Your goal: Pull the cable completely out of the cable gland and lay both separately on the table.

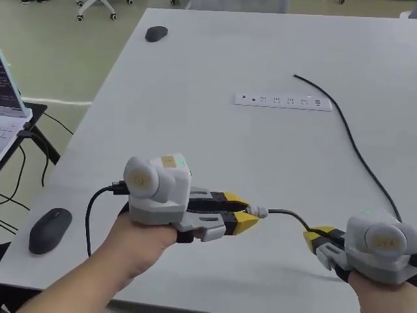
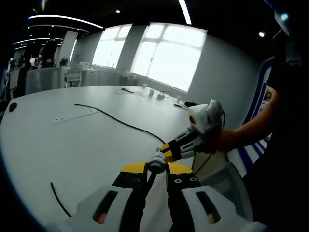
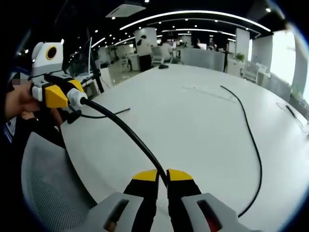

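At near left, the left gripper [image 1: 242,219] is pressed together on the gland [image 1: 258,212], held in the air above the table's [image 1: 195,98] near edge. The gland looks small, hard and light, and probably smooth, so a firm pinch across its body suits it. Its axis lies left to right, with the outlet pointing right. From it the cable [image 1: 355,147] runs right to the right gripper [image 1: 317,238], whose jaws pinch it near the gland. It then trails far along the table's right side. The cable seems light and limp, so holding it near the gland should keep the pull straight. It is not yet out.
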Demonstrator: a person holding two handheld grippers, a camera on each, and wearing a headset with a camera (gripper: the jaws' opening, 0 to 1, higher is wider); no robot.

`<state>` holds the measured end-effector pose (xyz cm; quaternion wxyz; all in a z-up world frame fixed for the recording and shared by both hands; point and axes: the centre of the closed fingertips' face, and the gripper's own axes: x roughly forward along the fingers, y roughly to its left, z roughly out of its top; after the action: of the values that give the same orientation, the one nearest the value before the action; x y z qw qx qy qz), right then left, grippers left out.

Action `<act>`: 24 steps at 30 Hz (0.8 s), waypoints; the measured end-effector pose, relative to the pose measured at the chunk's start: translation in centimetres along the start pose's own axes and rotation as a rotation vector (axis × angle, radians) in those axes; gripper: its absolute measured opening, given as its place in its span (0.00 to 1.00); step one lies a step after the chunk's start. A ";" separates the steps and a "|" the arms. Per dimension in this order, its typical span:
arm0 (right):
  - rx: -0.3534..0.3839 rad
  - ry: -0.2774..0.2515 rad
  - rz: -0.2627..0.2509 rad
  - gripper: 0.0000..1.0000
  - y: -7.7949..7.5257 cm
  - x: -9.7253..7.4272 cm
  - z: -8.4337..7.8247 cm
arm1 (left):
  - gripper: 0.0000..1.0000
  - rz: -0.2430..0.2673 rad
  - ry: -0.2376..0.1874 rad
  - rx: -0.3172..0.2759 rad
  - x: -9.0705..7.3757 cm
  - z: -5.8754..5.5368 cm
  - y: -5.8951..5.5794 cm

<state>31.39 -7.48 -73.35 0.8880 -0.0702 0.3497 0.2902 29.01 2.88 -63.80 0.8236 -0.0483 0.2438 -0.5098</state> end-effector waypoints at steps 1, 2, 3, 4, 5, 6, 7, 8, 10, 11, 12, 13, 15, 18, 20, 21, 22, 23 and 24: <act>-0.013 -0.002 0.004 0.01 0.1 -0.1 0.0 | 0.15 0.001 0.000 -0.001 0.0 0.0 0.1; -0.025 -0.003 0.003 0.01 0.1 -0.2 0.0 | 0.15 0.000 0.000 -0.001 -0.1 0.0 0.1; -0.050 -0.003 0.003 0.01 0.2 -0.3 0.0 | 0.15 0.002 0.002 -0.002 -0.1 -0.1 0.1; -0.058 -0.004 0.005 0.01 0.2 -0.4 0.0 | 0.15 0.002 0.004 -0.001 -0.1 -0.1 0.1; -0.064 -0.007 0.004 0.02 0.2 -0.5 0.0 | 0.15 0.002 0.002 -0.001 -0.1 -0.1 0.0; -0.069 -0.009 0.004 0.02 0.2 -0.7 0.0 | 0.15 0.000 -0.002 -0.003 -0.1 0.0 0.0; -0.076 -0.014 0.000 0.02 0.1 -0.8 0.1 | 0.15 -0.001 -0.003 -0.003 -0.1 0.0 -0.1; -0.083 -0.015 -0.003 0.02 0.0 -0.9 0.2 | 0.15 0.000 -0.003 -0.001 -0.1 0.0 0.0; -0.095 -0.012 -0.001 0.02 0.0 -1.1 0.3 | 0.15 0.000 -0.003 -0.004 -0.1 0.0 0.0; -0.104 -0.014 -0.003 0.02 -0.1 -1.2 0.3 | 0.15 0.000 -0.005 -0.005 -0.1 0.0 0.0; -0.122 -0.016 -0.005 0.02 -0.1 -1.3 0.5 | 0.15 0.002 -0.006 -0.003 -0.1 0.0 0.0; -0.136 -0.014 -0.006 0.03 -0.1 -1.4 0.5 | 0.15 0.003 -0.007 -0.002 -0.1 0.0 0.1; -0.169 -0.017 -0.006 0.07 0.1 -1.8 1.0 | 0.15 0.005 -0.007 -0.003 -0.1 0.1 0.1; -0.242 -0.028 0.016 0.15 0.9 -2.6 2.0 | 0.15 0.009 -0.007 -0.002 -0.3 0.1 0.3; -0.304 -0.033 0.041 0.18 1.9 -3.1 2.6 | 0.15 0.010 -0.006 -0.001 -0.3 0.1 0.3; -0.282 -0.041 0.055 0.19 2.5 -3.5 3.1 | 0.15 0.011 -0.005 -0.002 -0.3 0.1 0.3; -0.281 -0.045 0.074 0.19 3.0 -3.6 3.5 | 0.15 0.010 -0.004 -0.002 -0.3 0.1 0.3; -0.318 -0.050 0.096 0.18 3.7 -3.8 4.3 | 0.15 0.007 -0.001 -0.001 -0.3 0.0 0.2; -0.347 -0.057 0.101 0.17 4.1 -3.8 4.8 | 0.15 0.004 0.002 -0.003 -0.3 -0.1 0.2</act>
<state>29.60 -4.30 -66.90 0.8564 -0.1964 0.2723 0.3922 29.02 3.20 -63.81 0.8242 -0.0483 0.2455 -0.5080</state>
